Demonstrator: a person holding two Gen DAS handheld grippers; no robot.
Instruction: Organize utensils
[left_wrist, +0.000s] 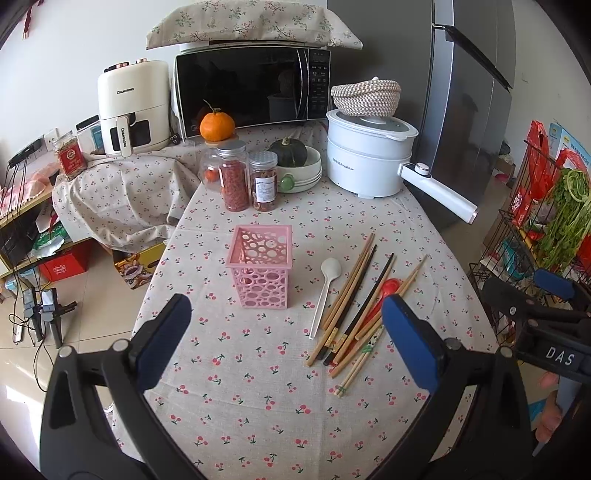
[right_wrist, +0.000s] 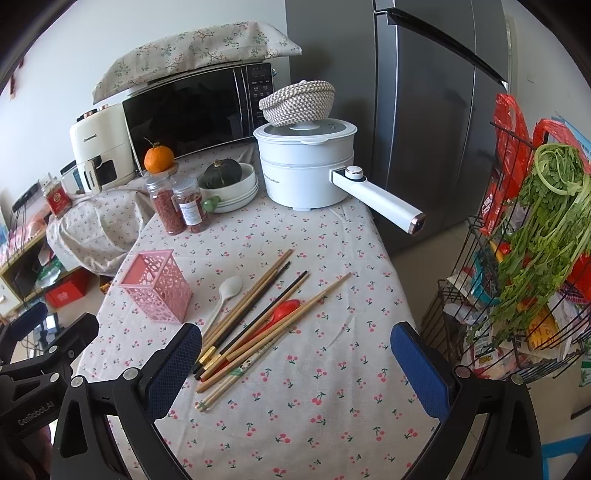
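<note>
a kitchen table (left_wrist: 258, 406) under a cherry-print cloth fills both views, with a fridge (right_wrist: 424, 110) behind. the left gripper (left_wrist: 286, 343) hangs above the cloth with its blue pads spread wide, gripping nothing; the right gripper (right_wrist: 295, 358) is likewise wide and empty. just ahead lies a loose pile of chopsticks (right_wrist: 258, 317) over a red spoon (right_wrist: 282, 310), a white spoon (left_wrist: 325, 291) beside them. the pink holder (left_wrist: 262, 266) stands upright and empty to their left. jars (left_wrist: 247, 177) and a white pot (right_wrist: 306, 166) sit farther back.
</note>
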